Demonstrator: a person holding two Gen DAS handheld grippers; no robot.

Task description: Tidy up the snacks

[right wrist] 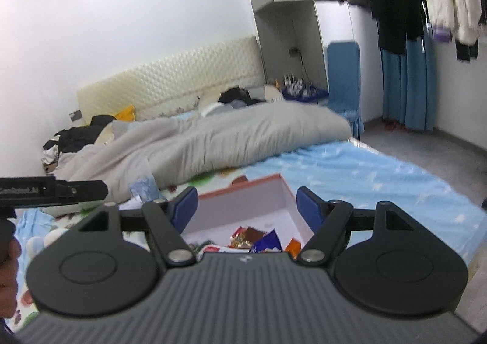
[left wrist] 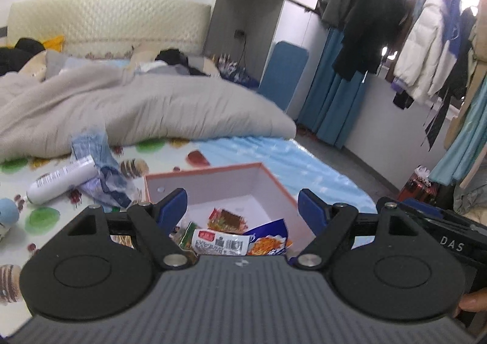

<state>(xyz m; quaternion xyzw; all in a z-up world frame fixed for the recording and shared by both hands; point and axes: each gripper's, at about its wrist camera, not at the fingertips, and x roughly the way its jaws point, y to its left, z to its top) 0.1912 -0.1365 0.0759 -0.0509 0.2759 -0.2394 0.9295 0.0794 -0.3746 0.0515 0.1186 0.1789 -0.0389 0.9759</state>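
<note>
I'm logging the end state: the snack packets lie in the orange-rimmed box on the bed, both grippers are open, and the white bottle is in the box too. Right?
Not quite. The white bottle lies outside the box, on the patterned sheet to its left, as the left wrist view shows. The rest holds: snack packets lie in the box, and the left gripper and right gripper are open.

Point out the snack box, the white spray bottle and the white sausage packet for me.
snack box (left wrist: 275, 182): left wrist view, on its far right wall.
white spray bottle (left wrist: 61, 181): left wrist view, on the middle of its body.
white sausage packet (left wrist: 222, 245): left wrist view, on its printed label.
</note>
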